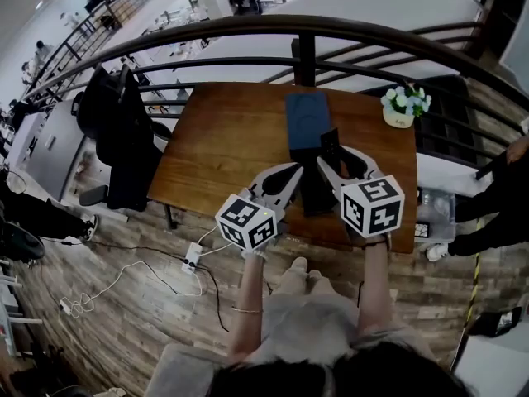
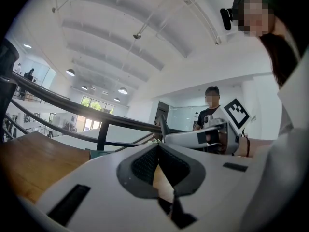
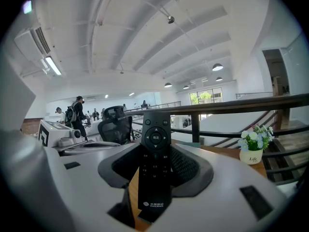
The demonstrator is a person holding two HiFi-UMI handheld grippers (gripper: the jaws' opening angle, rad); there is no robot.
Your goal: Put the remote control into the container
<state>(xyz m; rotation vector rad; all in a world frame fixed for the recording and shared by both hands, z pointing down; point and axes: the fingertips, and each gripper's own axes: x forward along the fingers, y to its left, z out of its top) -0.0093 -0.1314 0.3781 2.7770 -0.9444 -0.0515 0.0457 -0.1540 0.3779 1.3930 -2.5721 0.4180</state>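
A black remote control (image 3: pixel 155 139) stands upright between the jaws of my right gripper (image 3: pixel 155 148), button side facing the camera; the gripper is shut on it. In the head view the remote's tip (image 1: pixel 330 141) pokes out of the right gripper (image 1: pixel 332 160) just in front of the dark blue container (image 1: pixel 307 119), which lies at the back middle of the wooden table (image 1: pixel 223 147). My left gripper (image 1: pixel 293 170) hovers beside it over the table's front, shut with nothing between its pads (image 2: pixel 145 164). A sliver of the container's rim (image 2: pixel 98 153) shows past the left jaws.
A small white pot of flowers (image 1: pixel 400 106) stands at the table's back right corner. A dark flat patch (image 1: pixel 315 190) lies on the table between the grippers. A black railing (image 1: pixel 305 56) runs behind the table, an office chair (image 1: pixel 116 131) stands to its left, and cables (image 1: pixel 192 257) lie on the floor.
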